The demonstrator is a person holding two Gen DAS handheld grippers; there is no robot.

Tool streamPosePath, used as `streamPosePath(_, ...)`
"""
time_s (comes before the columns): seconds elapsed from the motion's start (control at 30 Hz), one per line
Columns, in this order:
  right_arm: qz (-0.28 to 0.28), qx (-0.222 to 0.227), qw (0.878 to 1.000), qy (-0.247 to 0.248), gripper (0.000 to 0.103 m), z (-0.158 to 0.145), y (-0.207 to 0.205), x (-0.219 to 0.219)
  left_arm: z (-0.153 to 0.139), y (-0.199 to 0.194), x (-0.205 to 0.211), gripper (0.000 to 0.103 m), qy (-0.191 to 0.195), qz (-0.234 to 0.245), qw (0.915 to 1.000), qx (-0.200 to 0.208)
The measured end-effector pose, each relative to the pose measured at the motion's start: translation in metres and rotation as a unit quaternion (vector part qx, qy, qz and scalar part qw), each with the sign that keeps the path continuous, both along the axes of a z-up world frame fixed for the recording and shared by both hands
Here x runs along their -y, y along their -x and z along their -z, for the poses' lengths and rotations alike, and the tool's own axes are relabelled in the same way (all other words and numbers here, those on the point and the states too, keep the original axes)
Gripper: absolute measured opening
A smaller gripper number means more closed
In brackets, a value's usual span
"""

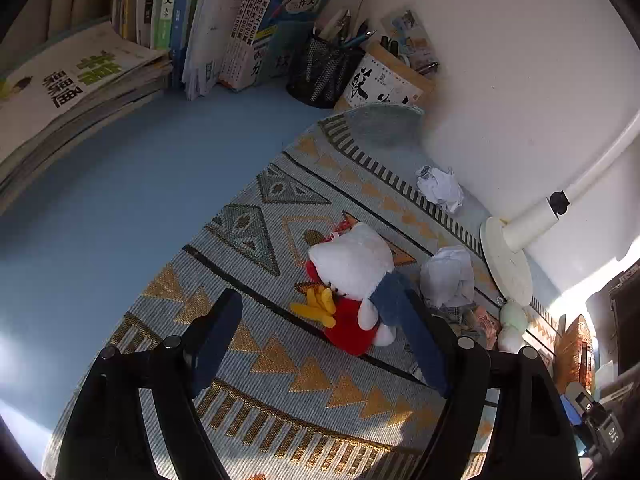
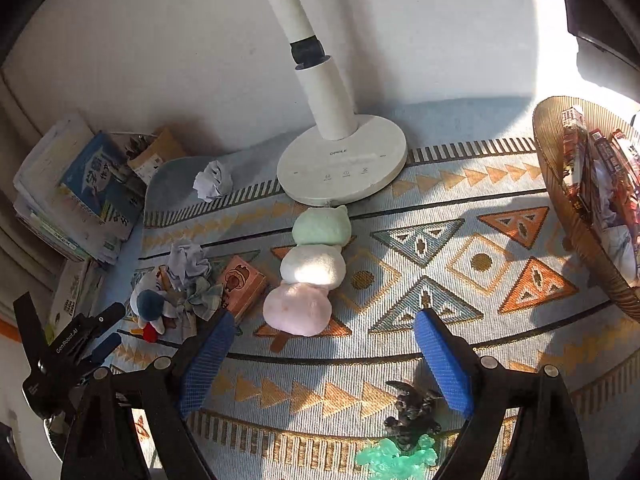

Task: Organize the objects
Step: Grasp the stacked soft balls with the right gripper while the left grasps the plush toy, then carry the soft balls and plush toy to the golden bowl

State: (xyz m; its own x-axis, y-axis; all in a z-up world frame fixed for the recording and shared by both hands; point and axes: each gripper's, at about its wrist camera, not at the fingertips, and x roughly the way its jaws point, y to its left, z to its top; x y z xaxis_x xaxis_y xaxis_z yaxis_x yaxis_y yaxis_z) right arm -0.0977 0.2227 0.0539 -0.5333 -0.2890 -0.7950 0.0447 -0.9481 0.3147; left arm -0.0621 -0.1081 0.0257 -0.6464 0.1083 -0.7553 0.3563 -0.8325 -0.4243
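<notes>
my left gripper (image 1: 316, 340) is spread wide over the patterned mat (image 1: 248, 240), holding nothing; its right finger overlaps the duck plush (image 1: 352, 280) in view, but i can't tell whether it touches. my right gripper (image 2: 324, 360) is also wide open and empty, with the three-ball plush (image 2: 312, 268) lying between and just ahead of its fingers, below the lamp base (image 2: 344, 164).

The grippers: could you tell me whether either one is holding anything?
Nothing is held: the left gripper and the right gripper are both open.
</notes>
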Motion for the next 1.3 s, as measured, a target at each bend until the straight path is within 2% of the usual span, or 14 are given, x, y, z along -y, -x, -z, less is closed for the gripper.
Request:
streamPosePath(0.1,0.006,0.006,1.000,0.001,0.090,0.013,0.015,0.014,0.009,0.006,0.000,0.079,-0.032,0.008,0.9989,-0.032)
streamPosePath(0.23,0.024,-0.005,0.999,-0.027,0.090,0.023,0.025,0.026,0.021,0.021,-0.012,0.079,-0.063,0.029,0.9972,-0.028)
streamPosePath(0.27,0.026,-0.005,0.999,-0.037,0.088,0.027,0.027,0.029,0.021,0.024,-0.018,0.079,-0.053,0.029,0.9977,-0.029)
streamPosePath(0.4,0.022,-0.001,0.998,-0.060,0.060,0.045,0.033,0.035,0.020,0.033,-0.035,0.079,-0.020,0.037,0.9987,-0.029)
streamPosePath(0.47,0.020,-0.022,0.996,-0.079,0.055,0.045,0.029,0.039,0.021,0.033,-0.042,0.079,0.004,0.041,0.9986,-0.032)
streamPosePath(0.5,0.019,-0.027,0.996,-0.083,0.053,0.045,0.028,0.040,0.021,0.033,-0.043,0.075,0.009,0.041,0.9986,-0.033)
streamPosePath(0.53,0.017,-0.030,0.996,-0.084,0.052,0.043,0.027,0.040,0.022,0.034,-0.042,0.060,0.007,0.045,0.9983,-0.035)
streamPosePath(0.7,0.016,-0.065,0.996,-0.058,0.050,0.016,0.008,0.031,0.021,0.029,-0.036,0.057,-0.017,0.051,0.9970,-0.056)
streamPosePath(0.83,-0.002,-0.092,0.995,-0.040,0.050,-0.011,-0.028,0.020,0.005,0.011,-0.044,0.057,0.015,0.067,0.9930,-0.096)
streamPosePath(0.93,-0.023,-0.113,0.993,-0.040,0.050,-0.026,-0.069,0.006,-0.011,-0.014,-0.058,0.057,0.004,0.093,0.9881,-0.122)
streamPosePath(1.03,-0.030,-0.128,0.991,-0.039,0.050,-0.032,-0.112,-0.018,-0.025,-0.047,-0.092,0.057,-0.005,0.163,0.9762,-0.143)
streamPosePath(1.1,-0.017,-0.124,0.992,-0.033,0.050,-0.031,-0.134,-0.039,-0.030,-0.067,-0.118,0.057,-0.005,0.223,0.9634,-0.149)
streamPosePath(1.23,0.022,-0.096,0.994,-0.044,0.050,-0.018,-0.159,-0.085,-0.031,-0.093,-0.174,0.058,-0.001,0.342,0.9267,-0.157)
streamPosePath(1.3,0.035,-0.073,0.995,-0.049,0.050,-0.006,-0.163,-0.102,-0.027,-0.096,-0.198,0.058,0.010,0.380,0.9132,-0.147)
